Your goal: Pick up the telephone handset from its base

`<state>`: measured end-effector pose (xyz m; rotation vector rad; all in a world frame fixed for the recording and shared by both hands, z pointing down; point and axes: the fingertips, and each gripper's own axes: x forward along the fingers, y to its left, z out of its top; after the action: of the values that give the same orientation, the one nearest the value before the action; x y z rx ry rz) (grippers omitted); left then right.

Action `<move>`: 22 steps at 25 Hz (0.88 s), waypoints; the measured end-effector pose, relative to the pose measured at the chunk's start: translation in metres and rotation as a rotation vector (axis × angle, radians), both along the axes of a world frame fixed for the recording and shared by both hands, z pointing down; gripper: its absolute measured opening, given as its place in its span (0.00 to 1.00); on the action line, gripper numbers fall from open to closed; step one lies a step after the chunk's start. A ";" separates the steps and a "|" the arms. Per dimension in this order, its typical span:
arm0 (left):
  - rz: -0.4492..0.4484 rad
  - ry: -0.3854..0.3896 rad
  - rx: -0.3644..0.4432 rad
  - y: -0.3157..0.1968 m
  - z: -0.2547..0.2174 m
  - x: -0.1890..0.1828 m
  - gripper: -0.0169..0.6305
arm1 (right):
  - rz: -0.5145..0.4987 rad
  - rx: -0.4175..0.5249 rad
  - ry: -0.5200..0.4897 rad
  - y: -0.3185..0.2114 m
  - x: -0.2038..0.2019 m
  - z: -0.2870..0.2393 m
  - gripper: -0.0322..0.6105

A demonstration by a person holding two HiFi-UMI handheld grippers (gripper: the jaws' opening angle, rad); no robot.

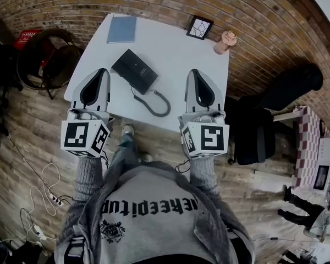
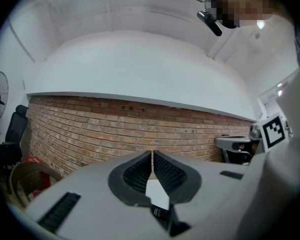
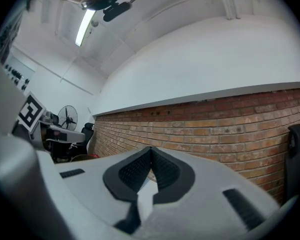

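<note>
In the head view a black telephone point(image 1: 135, 70) lies on the white table point(image 1: 176, 54), its handset resting on the base, and its cord point(image 1: 155, 102) loops toward the table's near edge. My left gripper point(image 1: 103, 71) hovers over the table's left edge, just left of the phone, jaws shut and empty. My right gripper point(image 1: 193, 72) hangs to the right of the phone and cord, also shut with nothing in it. Both gripper views look level at a brick wall, with the left gripper's point(image 2: 152, 154) and the right gripper's point(image 3: 150, 150) jaw tips meeting; the phone is hidden there.
A blue notebook point(image 1: 122, 29) lies at the table's far left, a framed picture point(image 1: 199, 27) and a pink figurine point(image 1: 226, 41) at the far right. A round wicker chair point(image 1: 47, 59) stands left of the table, a black office chair point(image 1: 272, 111) to the right. Cables trail on the floor.
</note>
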<state>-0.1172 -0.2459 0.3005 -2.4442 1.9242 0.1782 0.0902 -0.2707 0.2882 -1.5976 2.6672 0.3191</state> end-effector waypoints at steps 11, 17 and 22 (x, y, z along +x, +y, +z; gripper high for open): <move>0.094 0.039 -0.158 -0.080 0.050 -0.007 0.05 | 0.034 -0.062 0.014 -0.069 -0.023 0.020 0.05; 0.161 0.051 -0.289 -0.104 0.098 -0.004 0.05 | 0.042 -0.113 0.018 -0.097 -0.035 0.039 0.05; 0.238 0.071 -0.420 -0.109 0.147 0.003 0.05 | 0.048 -0.153 0.027 -0.110 -0.041 0.057 0.05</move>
<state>-0.1145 -0.3549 0.4472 -2.9709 1.8474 -0.1555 0.0490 -0.3807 0.3450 -1.7119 2.7374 0.1410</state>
